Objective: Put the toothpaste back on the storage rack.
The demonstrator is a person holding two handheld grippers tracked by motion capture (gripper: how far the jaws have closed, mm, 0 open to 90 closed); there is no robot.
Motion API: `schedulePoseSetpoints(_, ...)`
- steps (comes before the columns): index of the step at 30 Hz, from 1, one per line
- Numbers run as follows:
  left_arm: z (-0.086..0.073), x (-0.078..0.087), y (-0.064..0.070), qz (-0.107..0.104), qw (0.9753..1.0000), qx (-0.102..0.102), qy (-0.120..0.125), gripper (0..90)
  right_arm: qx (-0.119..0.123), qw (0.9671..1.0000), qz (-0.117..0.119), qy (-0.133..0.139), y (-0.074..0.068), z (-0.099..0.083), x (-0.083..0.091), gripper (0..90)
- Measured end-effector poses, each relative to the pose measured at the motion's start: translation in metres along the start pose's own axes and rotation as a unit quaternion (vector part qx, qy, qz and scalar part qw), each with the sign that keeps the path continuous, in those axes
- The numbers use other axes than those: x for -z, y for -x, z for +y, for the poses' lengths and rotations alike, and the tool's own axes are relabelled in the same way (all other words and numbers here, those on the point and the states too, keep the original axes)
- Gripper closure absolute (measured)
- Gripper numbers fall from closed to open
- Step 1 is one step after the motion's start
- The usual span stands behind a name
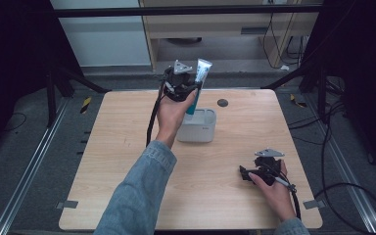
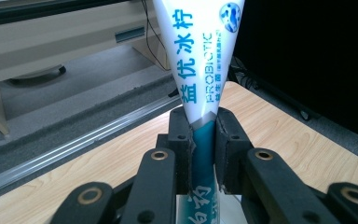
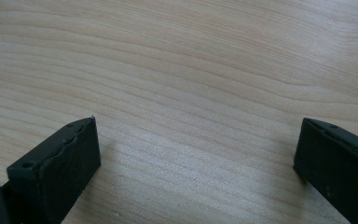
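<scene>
The light, soft toothpaste tube [image 2: 198,70], clamped mid-body by the left hand-held gripper [image 2: 204,144], is judged best gripped gently there; the right hand-held gripper [image 3: 196,168] is spread wide.

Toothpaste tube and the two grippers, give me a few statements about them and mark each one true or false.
1. The left gripper is clamped on the toothpaste tube. True.
2. The tube lies flat on the table. False: it is held upright above the white holder.
3. The right gripper holds a brush. False: its jaws are wide apart over bare wood.
4. The tube's crimped flat end points up. True.
5. The white holder sits by the right hand. False: it sits under the left gripper.
</scene>
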State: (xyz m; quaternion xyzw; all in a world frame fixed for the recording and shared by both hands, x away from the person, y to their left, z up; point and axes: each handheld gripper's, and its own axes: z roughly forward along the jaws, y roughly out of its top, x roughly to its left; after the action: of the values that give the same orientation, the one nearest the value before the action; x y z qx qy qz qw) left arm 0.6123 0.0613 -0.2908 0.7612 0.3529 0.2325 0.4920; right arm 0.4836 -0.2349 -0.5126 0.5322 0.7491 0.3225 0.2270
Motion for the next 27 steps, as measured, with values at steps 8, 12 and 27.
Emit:
schedulePoseSetpoints(8, -0.002, -0.005, -0.001, -0.004, 1.0000, 0.003, 0.006, 78.3, 0.001, 1.0000, 0.000, 0.001, 0.000, 0.000, 0.000, 0.6)
schedulePoseSetpoints(12, -0.003, -0.010, -0.003, -0.004, 0.9999, 0.007, 0.013, 78.3, 0.002, 1.0000, -0.001, 0.000, 0.000, 0.000, 0.000, 0.6)
schedulePoseSetpoints(27, -0.011, -0.025, -0.002, 0.002, 0.9992, -0.004, 0.040, 78.2, 0.001, 1.0000, -0.001, -0.001, 0.000, 0.000, 0.000, 0.6)
